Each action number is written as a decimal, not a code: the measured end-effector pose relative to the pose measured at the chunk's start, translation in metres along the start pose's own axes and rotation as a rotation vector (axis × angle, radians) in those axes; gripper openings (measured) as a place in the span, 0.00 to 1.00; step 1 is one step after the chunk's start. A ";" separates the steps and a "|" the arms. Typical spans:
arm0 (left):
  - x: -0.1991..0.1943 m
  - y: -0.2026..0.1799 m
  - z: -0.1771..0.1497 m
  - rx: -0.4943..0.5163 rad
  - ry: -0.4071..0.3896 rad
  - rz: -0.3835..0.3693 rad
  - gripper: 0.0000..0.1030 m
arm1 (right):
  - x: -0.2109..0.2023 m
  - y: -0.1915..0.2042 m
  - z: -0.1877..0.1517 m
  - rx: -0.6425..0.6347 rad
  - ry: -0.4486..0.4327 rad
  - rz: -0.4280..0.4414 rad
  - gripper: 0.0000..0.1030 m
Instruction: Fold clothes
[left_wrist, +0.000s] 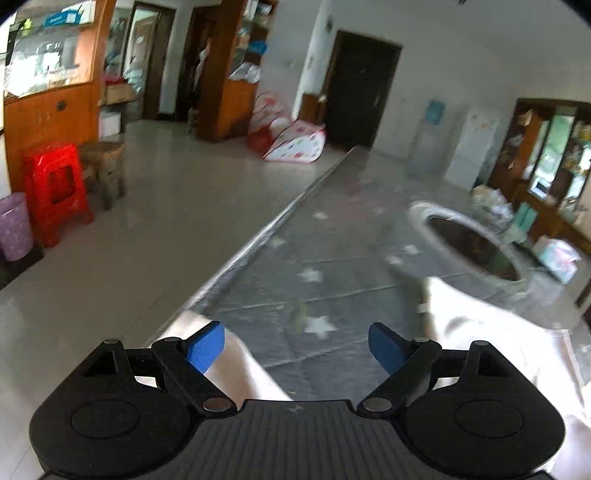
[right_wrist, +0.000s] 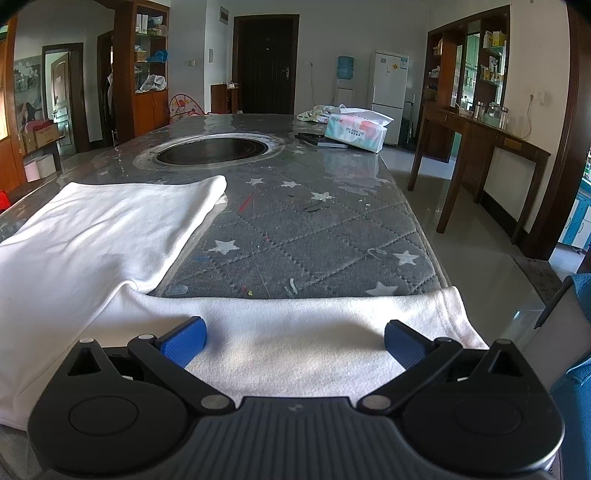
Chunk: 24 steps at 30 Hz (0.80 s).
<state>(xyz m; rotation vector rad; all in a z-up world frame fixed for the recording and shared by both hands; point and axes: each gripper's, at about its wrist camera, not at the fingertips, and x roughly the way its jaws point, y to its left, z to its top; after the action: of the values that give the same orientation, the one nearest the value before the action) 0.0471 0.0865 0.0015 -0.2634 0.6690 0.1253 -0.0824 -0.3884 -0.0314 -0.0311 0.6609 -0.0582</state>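
A white garment (right_wrist: 110, 229) lies spread on the grey star-patterned table cover (right_wrist: 314, 236), its body to the left and one sleeve (right_wrist: 295, 325) stretched along the near edge. My right gripper (right_wrist: 293, 341) is open just above that sleeve, holding nothing. In the blurred left wrist view the garment (left_wrist: 480, 325) shows at the lower right, with another part (left_wrist: 243, 365) under the left finger. My left gripper (left_wrist: 295, 345) is open and empty over the table cover (left_wrist: 314, 258).
A round dark cooktop (right_wrist: 212, 149) is set in the table's middle; it also shows in the left wrist view (left_wrist: 472, 243). A tissue pack (right_wrist: 356, 129) and cloth lie at the far end. A wooden side table (right_wrist: 480, 140) stands right. A red stool (left_wrist: 57, 192) stands left.
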 end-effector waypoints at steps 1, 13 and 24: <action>0.007 0.002 0.001 -0.013 0.024 0.018 0.80 | 0.000 0.000 0.000 -0.001 0.000 -0.001 1.00; 0.012 0.019 0.003 0.011 0.032 0.088 0.08 | 0.000 0.000 0.000 -0.001 -0.002 -0.002 1.00; -0.035 0.055 0.015 -0.126 -0.143 -0.145 0.03 | 0.001 0.001 0.000 -0.004 -0.003 -0.004 1.00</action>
<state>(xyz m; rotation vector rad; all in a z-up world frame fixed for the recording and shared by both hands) 0.0179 0.1421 0.0234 -0.4189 0.4992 0.0466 -0.0813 -0.3871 -0.0321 -0.0366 0.6579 -0.0606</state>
